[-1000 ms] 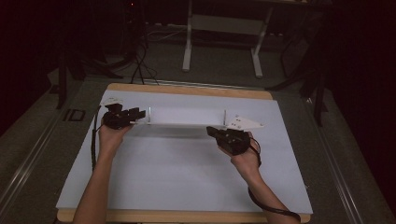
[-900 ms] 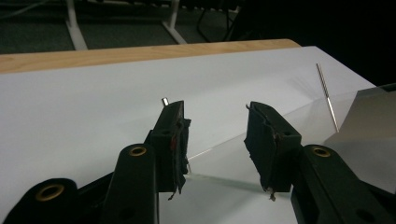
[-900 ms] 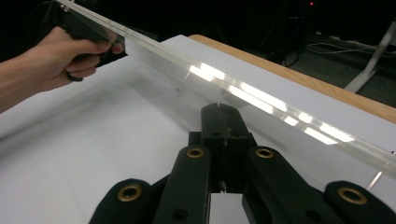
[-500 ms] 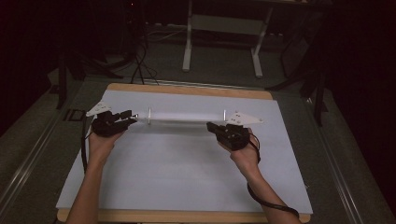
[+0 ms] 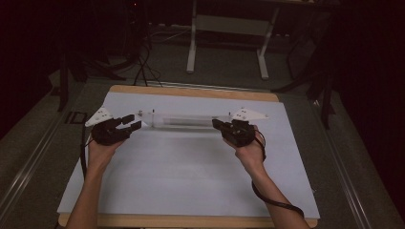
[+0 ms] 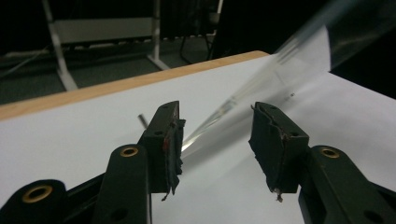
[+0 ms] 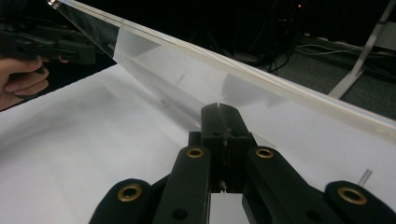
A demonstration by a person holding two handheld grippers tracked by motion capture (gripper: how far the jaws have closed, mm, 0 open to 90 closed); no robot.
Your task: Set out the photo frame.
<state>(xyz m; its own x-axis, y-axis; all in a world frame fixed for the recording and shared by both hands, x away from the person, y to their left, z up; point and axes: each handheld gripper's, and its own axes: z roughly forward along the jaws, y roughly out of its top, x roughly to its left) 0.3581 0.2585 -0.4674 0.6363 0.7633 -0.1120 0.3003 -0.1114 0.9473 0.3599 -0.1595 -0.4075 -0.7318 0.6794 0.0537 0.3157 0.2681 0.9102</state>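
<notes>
The left gripper (image 5: 131, 125) hung over the near-left part of a white sheet (image 5: 191, 176) that covered the table (image 5: 191, 92); its jaws stood spread and had just been opening, with the narrow end of a clear plastic sleeve (image 6: 261, 84) between the pads but touching neither. The pads (image 6: 170, 140) were black, rough and frayed at the edges, on arms with brass rivets. The right gripper (image 5: 217, 125) had its jaws pressed together on the sleeve's other end. The sleeve (image 5: 184, 119) was long, thin, glossy and see-through, stretched level between the two grippers across the middle of the sheet. The table showed a pale wooden rim. Beyond it lay a dark floor with cables (image 5: 143, 71) and a grey metal stand (image 5: 229, 28)
</notes>
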